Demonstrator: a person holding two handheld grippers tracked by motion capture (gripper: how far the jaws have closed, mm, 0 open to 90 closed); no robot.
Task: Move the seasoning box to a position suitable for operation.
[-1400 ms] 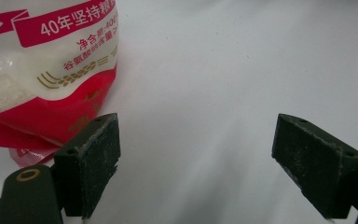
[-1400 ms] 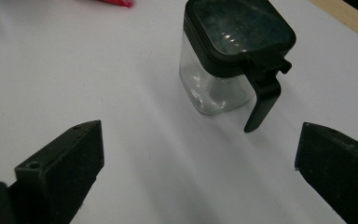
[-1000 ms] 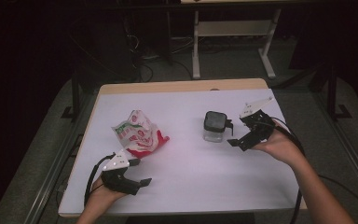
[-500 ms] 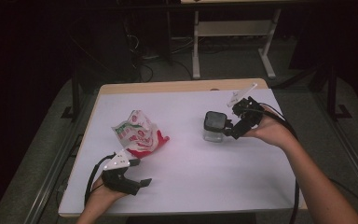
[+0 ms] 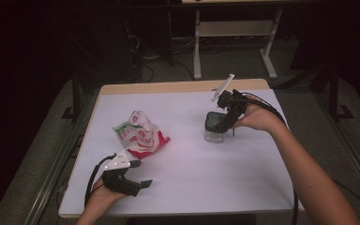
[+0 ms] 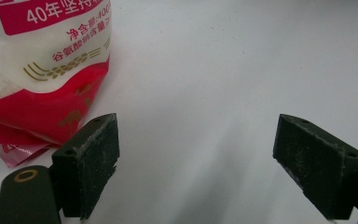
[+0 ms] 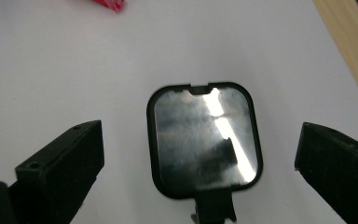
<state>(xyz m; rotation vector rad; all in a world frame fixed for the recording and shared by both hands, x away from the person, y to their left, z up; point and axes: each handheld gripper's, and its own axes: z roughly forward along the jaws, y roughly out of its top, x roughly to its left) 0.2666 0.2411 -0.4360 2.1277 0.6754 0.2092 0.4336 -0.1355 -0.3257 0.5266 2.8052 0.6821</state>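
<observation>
A small clear box with a black, shiny-topped lid (image 5: 214, 123) (image 7: 204, 138) stands right of the table's middle. My right gripper (image 5: 225, 119) (image 7: 200, 182) hovers just above it, open, its jaws spread wide on either side of the lid without touching. A red, white and green plastic bag of white grains (image 5: 139, 134) (image 6: 37, 70) lies left of centre. My left gripper (image 5: 138, 186) (image 6: 212, 170) rests open near the front left edge, the bag just beyond its left jaw and nothing between the jaws.
The white tabletop (image 5: 187, 164) has a wooden edge strip (image 5: 178, 86) (image 7: 345, 42) at the far side. A dark floor with cables and a white frame stand (image 5: 234, 33) lie beyond the table.
My right gripper has moved left and forward from beside the box to directly over its lid, tilting downward. The left gripper and the bag have stayed put.
</observation>
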